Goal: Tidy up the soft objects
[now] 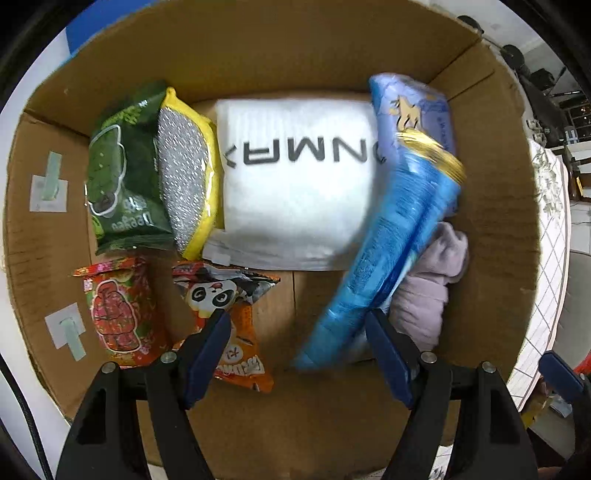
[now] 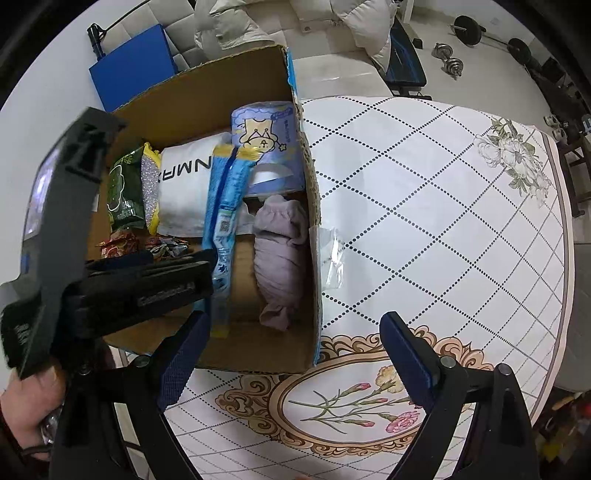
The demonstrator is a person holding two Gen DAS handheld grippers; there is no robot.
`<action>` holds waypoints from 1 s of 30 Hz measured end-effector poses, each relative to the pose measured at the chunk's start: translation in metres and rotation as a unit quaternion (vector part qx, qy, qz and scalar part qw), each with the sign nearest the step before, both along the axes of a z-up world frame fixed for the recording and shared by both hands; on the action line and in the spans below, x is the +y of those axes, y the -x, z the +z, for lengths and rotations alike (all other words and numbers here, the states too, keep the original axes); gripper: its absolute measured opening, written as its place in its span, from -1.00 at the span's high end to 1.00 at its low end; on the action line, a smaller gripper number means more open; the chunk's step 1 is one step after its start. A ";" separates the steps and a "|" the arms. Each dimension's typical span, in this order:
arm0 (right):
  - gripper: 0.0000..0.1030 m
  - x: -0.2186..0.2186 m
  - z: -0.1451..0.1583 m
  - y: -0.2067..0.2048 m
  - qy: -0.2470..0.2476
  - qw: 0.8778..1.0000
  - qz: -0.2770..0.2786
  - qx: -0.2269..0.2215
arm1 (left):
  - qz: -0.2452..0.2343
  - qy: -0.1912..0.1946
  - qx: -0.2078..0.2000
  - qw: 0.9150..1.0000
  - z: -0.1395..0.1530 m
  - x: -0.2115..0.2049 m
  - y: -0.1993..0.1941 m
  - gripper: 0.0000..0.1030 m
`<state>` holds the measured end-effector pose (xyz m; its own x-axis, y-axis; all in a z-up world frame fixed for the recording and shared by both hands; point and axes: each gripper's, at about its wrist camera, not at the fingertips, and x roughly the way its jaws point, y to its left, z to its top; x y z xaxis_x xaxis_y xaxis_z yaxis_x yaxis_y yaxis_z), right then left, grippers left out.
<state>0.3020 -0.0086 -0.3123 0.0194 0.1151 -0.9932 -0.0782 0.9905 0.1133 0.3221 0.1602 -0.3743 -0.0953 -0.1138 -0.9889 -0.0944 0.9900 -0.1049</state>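
Observation:
A cardboard box (image 1: 495, 229) (image 2: 221, 110) holds soft goods. In the left wrist view, my left gripper (image 1: 299, 332) is open above the box floor, and a long blue packet (image 1: 391, 236) lies blurred against its right finger, not clamped. The box also holds a white folded cloth (image 1: 295, 192), a purple tissue pack (image 1: 417, 107), a lilac garment (image 1: 432, 291), a green snack bag (image 1: 125, 173), a yellow scouring sponge (image 1: 188, 173), a red snack bag (image 1: 118, 314) and a panda snack bag (image 1: 225, 295). My right gripper (image 2: 291, 339) is open and empty over the table beside the box.
The box stands on a table with a white diamond-patterned floral cloth (image 2: 443, 229). A clear plastic scrap (image 2: 330, 254) sticks to the box's right wall. A blue board (image 2: 136, 70), a pale jacket (image 2: 229, 26) and dumbbells (image 2: 448, 61) lie beyond the table.

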 end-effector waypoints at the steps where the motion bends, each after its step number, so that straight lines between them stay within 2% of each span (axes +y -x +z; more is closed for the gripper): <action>1: -0.85 0.001 0.000 0.000 0.001 1.000 0.001 0.000 | 0.002 -0.002 0.000 1.000 -0.002 0.000 -0.001 -0.44; 5: -0.85 0.001 -0.001 -0.002 0.003 1.000 0.002 -0.001 | 0.013 0.010 -0.013 1.000 0.005 0.001 0.001 -0.44; 12: -0.85 0.011 0.010 0.000 0.008 1.000 0.013 -0.019 | 0.025 -0.021 -0.103 0.994 0.067 0.021 0.030 -0.44; 13: -0.89 0.013 0.012 0.001 0.011 1.000 0.014 -0.025 | 0.030 -0.027 -0.112 0.993 0.073 0.025 0.035 -0.51; 16: -1.00 0.018 0.019 0.005 0.015 0.999 0.023 -0.042 | 0.052 -0.034 -0.140 0.988 0.090 0.041 0.052 -0.95; 17: -1.00 0.019 0.022 0.006 0.017 0.998 0.024 -0.047 | 0.056 -0.033 -0.145 0.987 0.094 0.046 0.055 -0.98; 23: -1.00 0.028 0.041 0.017 0.035 0.996 0.041 -0.073 | 0.080 -0.053 -0.169 0.981 0.112 0.058 0.079 -0.99; 30: -1.00 0.027 0.077 0.039 0.022 0.993 0.047 -0.104 | 0.109 -0.051 -0.201 0.972 0.150 0.066 0.114 -0.99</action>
<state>0.2628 0.0185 -0.2351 0.2150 0.0831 -0.9731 -0.1880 0.9813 0.0422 0.2081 0.2265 -0.2245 0.3157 0.0128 -0.9488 -0.2745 0.9584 -0.0784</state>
